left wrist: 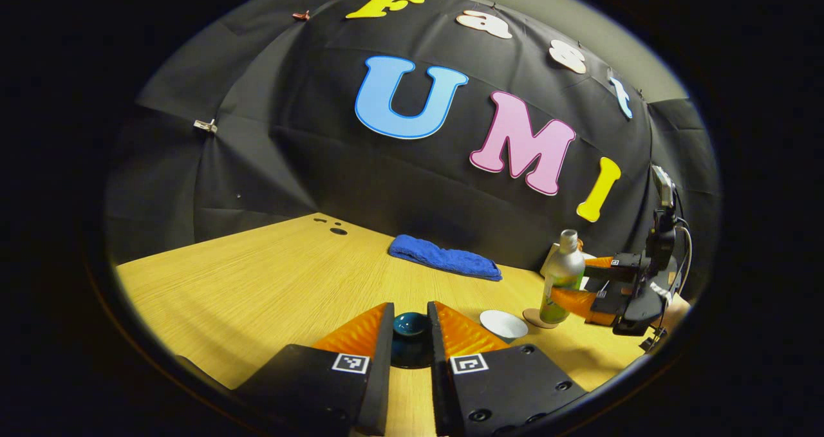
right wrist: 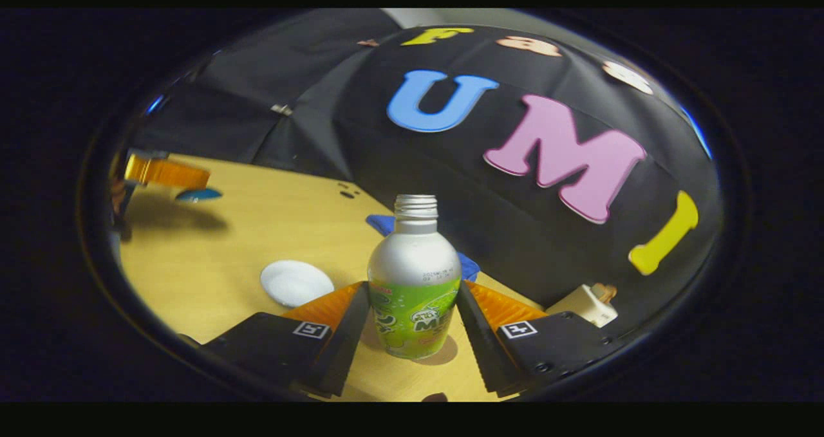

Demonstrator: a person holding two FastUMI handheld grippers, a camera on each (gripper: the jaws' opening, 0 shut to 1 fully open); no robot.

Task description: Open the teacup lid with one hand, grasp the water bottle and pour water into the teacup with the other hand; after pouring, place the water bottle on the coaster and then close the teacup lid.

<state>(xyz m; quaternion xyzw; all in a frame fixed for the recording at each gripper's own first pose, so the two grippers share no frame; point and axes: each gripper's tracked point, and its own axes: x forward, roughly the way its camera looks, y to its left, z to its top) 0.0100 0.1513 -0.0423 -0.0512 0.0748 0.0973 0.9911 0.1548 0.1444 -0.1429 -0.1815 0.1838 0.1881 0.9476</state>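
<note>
A dark teal glazed teacup lid (left wrist: pixel 410 325) with a rounded knob sits between the fingers of the left hand-held gripper (left wrist: pixel 411 324), whose narrow jaws flank it closely on both sides; whether the pads actually press on it cannot be told, and the cup beneath is largely hidden. In the right gripper view this lid (right wrist: pixel 198 195) appears raised above the light wooden surface (left wrist: pixel 257 276), with a shadow under it. Just to the right of the left hand-held gripper lies a small white round dish (left wrist: pixel 503 324), and beyond that stands a silver metal water bottle with a green label (left wrist: pixel 562 276), uncapped and upright on a round brown coaster (left wrist: pixel 535 319). The right hand-held gripper (right wrist: pixel 414 311) brackets this water bottle (right wrist: pixel 414 282) at label height, its jaws set about as wide as the bottle; the fingers stand right beside the sides, but contact cannot be confirmed. The coaster (right wrist: pixel 444 353) shows under the bottle's base. Ahead of the left hand-held gripper, near the booth wall, lies a folded blue towel (left wrist: pixel 444 257). A white plug-like block (right wrist: pixel 582 304) rests to the right of the right hand-held gripper.
</note>
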